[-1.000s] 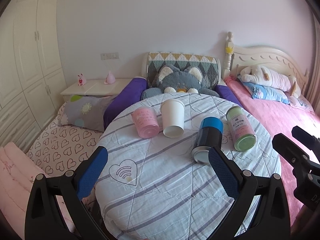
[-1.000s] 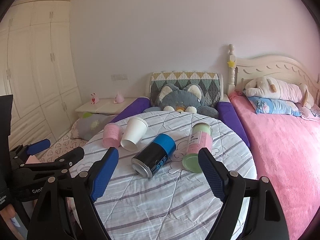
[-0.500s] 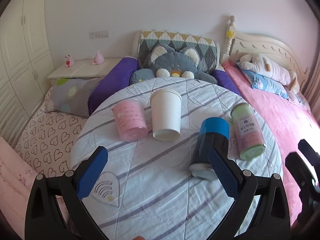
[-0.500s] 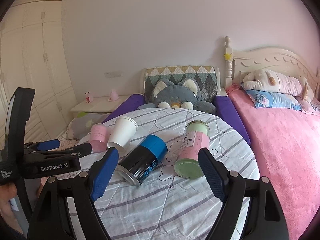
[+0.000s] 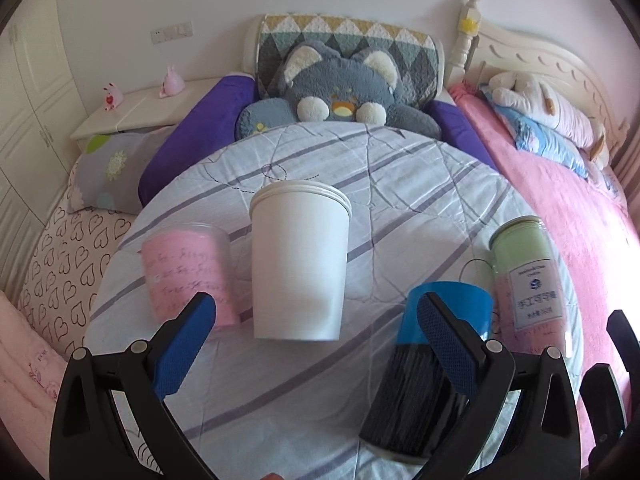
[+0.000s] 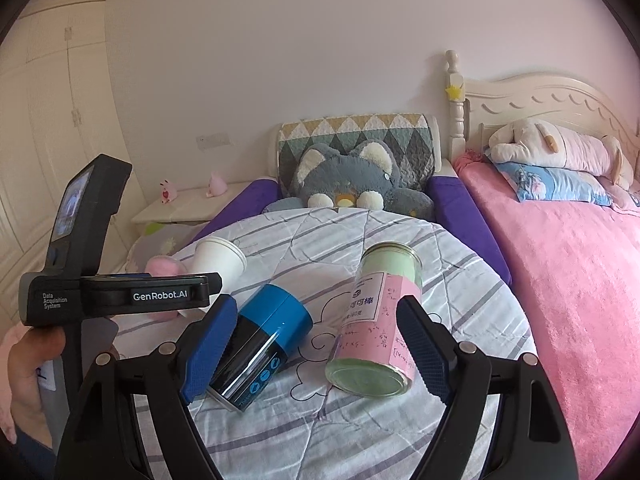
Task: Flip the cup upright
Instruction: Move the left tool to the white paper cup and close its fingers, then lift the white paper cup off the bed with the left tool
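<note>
A white paper cup (image 5: 298, 264) lies on its side on the round striped table (image 5: 400, 184), base toward me. My left gripper (image 5: 316, 344) is open, its blue pads wide apart, just in front of the cup's base. The cup also shows in the right wrist view (image 6: 216, 258), far left, behind the left gripper's body (image 6: 116, 294). My right gripper (image 6: 316, 344) is open above the table's near part, between two lying cans, holding nothing.
A pink cup (image 5: 186, 272) lies left of the white cup. A black can with a blue lid (image 5: 432, 360) and a green-and-pink can (image 5: 524, 280) lie to its right; both show in the right wrist view (image 6: 260, 344) (image 6: 376, 332). A pink bed (image 6: 580, 280) lies right.
My left gripper has moved forward and down toward the white cup, which looms much larger. My right gripper has moved forward toward the two cans. Nothing on the table has moved.
</note>
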Tool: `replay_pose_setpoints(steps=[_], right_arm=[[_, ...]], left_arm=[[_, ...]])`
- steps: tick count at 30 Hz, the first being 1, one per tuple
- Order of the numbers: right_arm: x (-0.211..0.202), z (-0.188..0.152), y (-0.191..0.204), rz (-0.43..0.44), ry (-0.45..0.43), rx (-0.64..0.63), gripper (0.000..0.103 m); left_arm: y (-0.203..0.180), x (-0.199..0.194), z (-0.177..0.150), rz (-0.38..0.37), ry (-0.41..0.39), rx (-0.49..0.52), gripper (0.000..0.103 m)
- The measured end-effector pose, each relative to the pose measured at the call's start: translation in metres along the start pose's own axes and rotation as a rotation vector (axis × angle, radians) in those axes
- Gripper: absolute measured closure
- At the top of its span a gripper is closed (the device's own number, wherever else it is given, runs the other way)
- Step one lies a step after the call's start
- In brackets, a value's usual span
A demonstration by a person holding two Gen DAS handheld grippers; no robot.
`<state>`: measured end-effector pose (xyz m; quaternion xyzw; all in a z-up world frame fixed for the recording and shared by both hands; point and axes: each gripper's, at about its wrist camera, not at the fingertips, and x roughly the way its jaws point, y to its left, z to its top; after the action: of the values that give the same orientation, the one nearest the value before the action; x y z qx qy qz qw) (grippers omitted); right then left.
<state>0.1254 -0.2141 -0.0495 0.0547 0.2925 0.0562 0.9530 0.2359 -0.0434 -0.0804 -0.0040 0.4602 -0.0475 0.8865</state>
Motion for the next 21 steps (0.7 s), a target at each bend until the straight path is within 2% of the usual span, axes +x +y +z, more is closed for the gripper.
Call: replay_pose_setpoints(steps=[3,7,10,12,13,18,21], right_arm=[[0.009,0.000,-0.005,-0.001,0.010,0.009,0.020],[0.014,0.000,-0.010,0.001,0.015,0.019,0.020],[0.018,0.000,-0.013,-0.001,0.019,0.024,0.020],[0.019,0.000,-0.016,-0.001,0.020,0.030,0.020],[0.020,0.000,-0.017,-0.002,0.021,0.035,0.020],[0.022,0.000,-0.020,-0.002,0.019,0.041,0.020],[0.022,0.000,-0.021,-0.006,0.023,0.041,0.020]], left_arm=[[-0.003,0.013,0.003,0.026,0.006,0.014,0.003],[-0.004,0.035,0.004,0.039,0.065,0.034,0.022],[-0.001,0.043,0.004,0.028,0.074,0.015,0.023],[-0.001,0.044,0.005,0.036,0.065,0.015,0.031],[0.000,0.044,0.005,0.044,0.061,0.019,0.039],[0.000,0.044,0.003,0.041,0.066,0.037,0.040],[0.003,0.034,0.002,0.007,0.051,0.022,0.040]])
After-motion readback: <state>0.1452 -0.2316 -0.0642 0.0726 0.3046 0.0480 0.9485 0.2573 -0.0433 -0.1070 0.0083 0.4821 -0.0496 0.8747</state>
